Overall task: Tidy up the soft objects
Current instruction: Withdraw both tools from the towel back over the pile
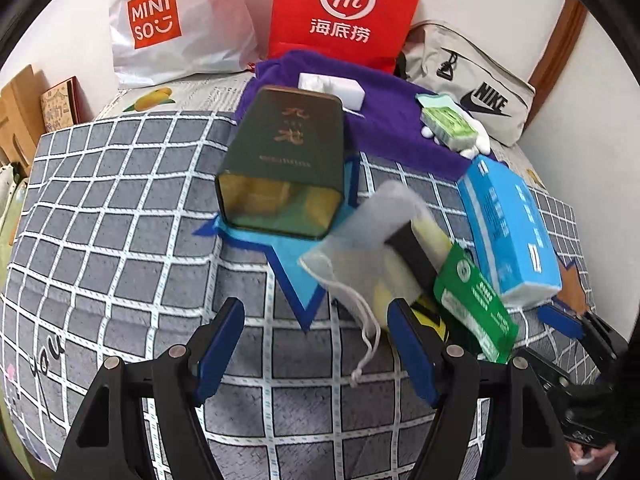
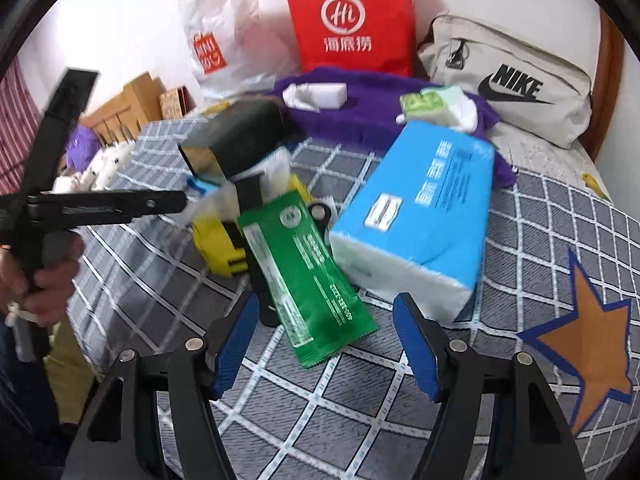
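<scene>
Left gripper [image 1: 316, 344]: jaws apart, empty, over checked quilt [image 1: 120, 240]. Right gripper [image 2: 326, 340]: jaws apart, empty, green sachet [image 2: 308, 280] tip between them. Mesh pouch [image 1: 360, 240] beyond left gripper; blue tissue pack [image 2: 420, 216] right of the sachet; purple cloth [image 2: 360, 116] far.

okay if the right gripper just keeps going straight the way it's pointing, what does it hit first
Most likely the green sachet: its lower end lies just ahead of the open right gripper, between the lines of its fingers. The blue tissue pack sits slightly right of that path. Depth is hard to judge through the fisheye.
</scene>
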Action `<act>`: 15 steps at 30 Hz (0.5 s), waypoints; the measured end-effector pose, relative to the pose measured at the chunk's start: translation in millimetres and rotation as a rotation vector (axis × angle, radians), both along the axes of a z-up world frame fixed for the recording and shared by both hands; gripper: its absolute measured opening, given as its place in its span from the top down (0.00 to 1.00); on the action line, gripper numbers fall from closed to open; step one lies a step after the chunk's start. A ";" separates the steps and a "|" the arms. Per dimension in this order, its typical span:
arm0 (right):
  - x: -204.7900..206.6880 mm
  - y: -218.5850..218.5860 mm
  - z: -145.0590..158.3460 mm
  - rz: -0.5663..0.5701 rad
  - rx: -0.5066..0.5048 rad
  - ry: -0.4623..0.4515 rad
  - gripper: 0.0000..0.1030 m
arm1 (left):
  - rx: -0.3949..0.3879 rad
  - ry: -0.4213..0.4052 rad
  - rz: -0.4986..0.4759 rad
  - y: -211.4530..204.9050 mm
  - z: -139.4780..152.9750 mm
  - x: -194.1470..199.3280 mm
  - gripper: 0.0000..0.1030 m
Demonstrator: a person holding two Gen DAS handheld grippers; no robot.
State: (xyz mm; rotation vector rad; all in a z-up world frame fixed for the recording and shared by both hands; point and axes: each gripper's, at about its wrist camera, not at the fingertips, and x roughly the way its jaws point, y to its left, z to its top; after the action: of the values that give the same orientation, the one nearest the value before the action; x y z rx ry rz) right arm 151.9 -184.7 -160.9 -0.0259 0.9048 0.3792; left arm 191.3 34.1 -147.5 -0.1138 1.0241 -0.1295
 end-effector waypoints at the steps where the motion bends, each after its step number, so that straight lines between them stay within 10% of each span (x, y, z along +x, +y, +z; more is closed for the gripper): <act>1: 1.7 -0.8 -4.0 0.002 0.007 0.004 0.32 | 0.002 -0.001 -0.005 -0.7 -2.1 -2.1 0.30; 15: 7.4 16.9 -27.6 0.055 -0.023 -0.013 0.35 | -0.052 0.015 -0.050 -1.9 -13.8 -6.0 0.30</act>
State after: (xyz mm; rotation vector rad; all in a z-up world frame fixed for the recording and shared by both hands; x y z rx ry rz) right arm 159.3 -167.7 -188.6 -0.0743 0.8973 0.4198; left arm 185.3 32.2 -161.3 -0.1366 1.0388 -0.2016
